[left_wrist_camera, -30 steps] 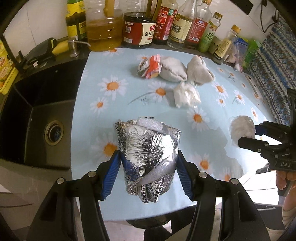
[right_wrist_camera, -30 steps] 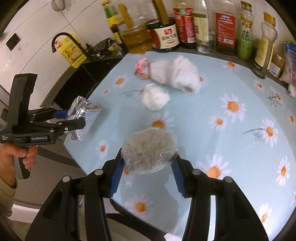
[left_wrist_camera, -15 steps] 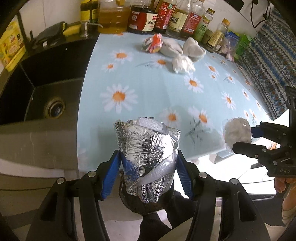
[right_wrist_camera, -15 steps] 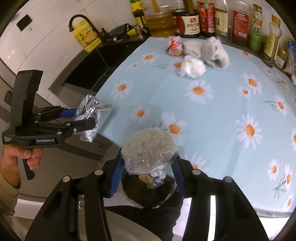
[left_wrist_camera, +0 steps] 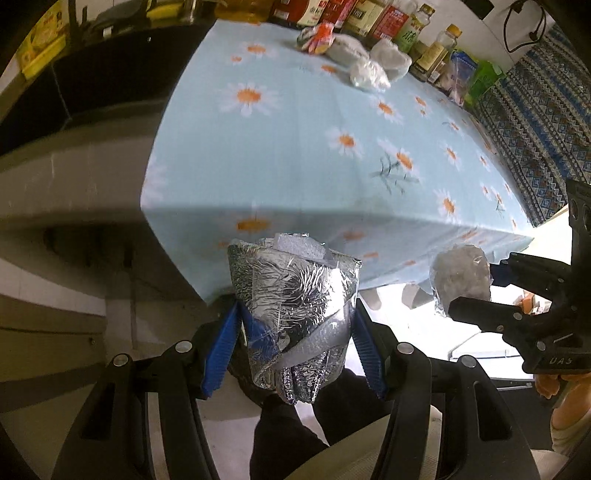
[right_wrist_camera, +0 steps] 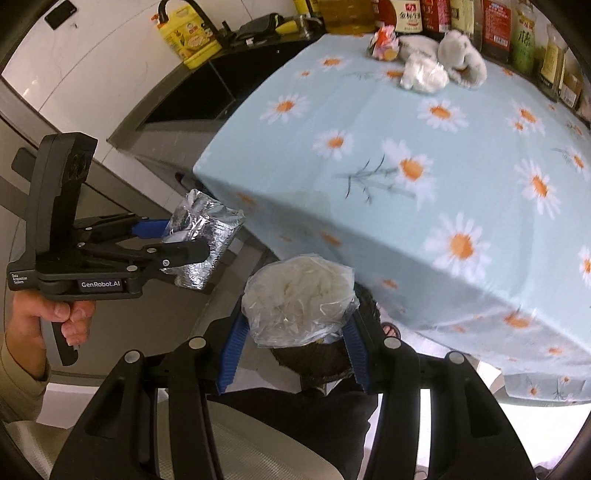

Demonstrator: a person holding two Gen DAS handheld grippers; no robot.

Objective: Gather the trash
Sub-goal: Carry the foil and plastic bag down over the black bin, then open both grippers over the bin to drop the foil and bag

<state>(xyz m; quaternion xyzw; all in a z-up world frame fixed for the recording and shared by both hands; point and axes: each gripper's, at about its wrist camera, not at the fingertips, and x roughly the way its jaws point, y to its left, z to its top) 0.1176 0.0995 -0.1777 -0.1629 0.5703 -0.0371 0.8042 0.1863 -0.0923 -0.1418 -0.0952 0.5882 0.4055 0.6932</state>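
Note:
My left gripper [left_wrist_camera: 293, 354] is shut on a crumpled silver foil wrapper [left_wrist_camera: 295, 314], held off the table's front edge; it also shows in the right wrist view [right_wrist_camera: 205, 240]. My right gripper [right_wrist_camera: 295, 347] is shut on a clear plastic bag of white scraps [right_wrist_camera: 299, 299], seen in the left wrist view too [left_wrist_camera: 461, 277]. Below both grippers is a dark trash bin with a black liner [right_wrist_camera: 325, 354]. Several more trash wads [right_wrist_camera: 424, 70] and a red-orange wrapper [right_wrist_camera: 382, 44] lie at the far side of the daisy tablecloth [right_wrist_camera: 406, 166].
Bottles of oil and sauce [right_wrist_camera: 491, 26] line the back of the table. A black sink counter [left_wrist_camera: 92, 85] with a yellow detergent jug [right_wrist_camera: 190, 38] lies to the left. A patterned blue cloth [left_wrist_camera: 535, 122] hangs at the right.
Both grippers have pulled back from over the table and dropped below its front edge, still holding the foil and the plastic bag. The bin now sits under them.

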